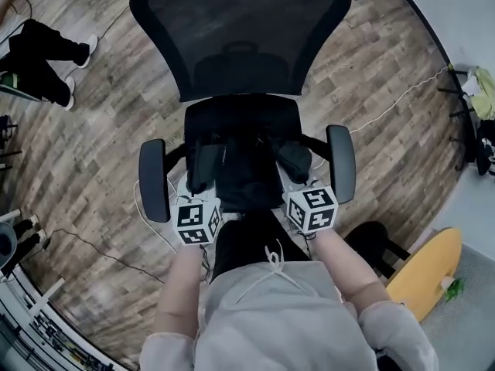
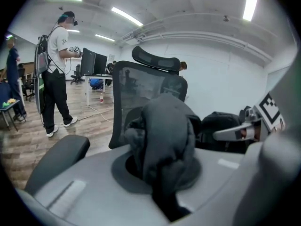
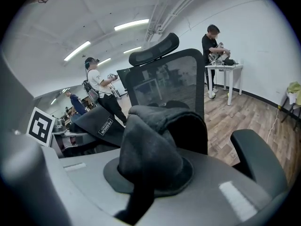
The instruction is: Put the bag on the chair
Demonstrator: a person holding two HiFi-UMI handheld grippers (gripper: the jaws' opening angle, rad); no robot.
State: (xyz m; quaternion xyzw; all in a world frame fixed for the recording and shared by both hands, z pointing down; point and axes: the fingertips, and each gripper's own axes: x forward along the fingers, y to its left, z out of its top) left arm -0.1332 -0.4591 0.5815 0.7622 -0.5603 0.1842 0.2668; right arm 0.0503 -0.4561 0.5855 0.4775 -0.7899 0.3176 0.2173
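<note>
Chair (image 1: 240, 37): black, with a mesh back on the far side and its seat turned toward the person; left armrest (image 1: 153, 180) and right armrest (image 1: 341, 163) flank the seat
Bag (image 1: 246, 178): black, over the seat between the two armrests, its near end at the seat's near edge; I cannot tell whether its full weight is on the seat
Left tongs (image 1: 193, 188): at the near left corner of the seat, closed on the left strap (image 1: 203, 165) — in the left gripper view that dark grey fabric (image 2: 164, 140) bunches up from between the jaws
Right tongs (image 1: 298, 180): at the near right corner of the seat, closed on the right strap (image 1: 295, 161); in the right gripper view the fold of grey fabric (image 3: 148, 159) is pinched between the jaws
Marker cubes: left cube (image 1: 199, 221) and right cube (image 1: 312, 209) sit just near of the seat, one on each side of the bag
Floor (image 1: 93, 153): wood planks, with a white cable (image 1: 387, 103) running off to the right
Board (image 1: 424, 273): yellow, on the floor at the near right
People: one (image 2: 56, 65) stands on the left beyond the chair, another (image 3: 214, 51) stands at a white desk (image 3: 225, 67) on the far right
</note>
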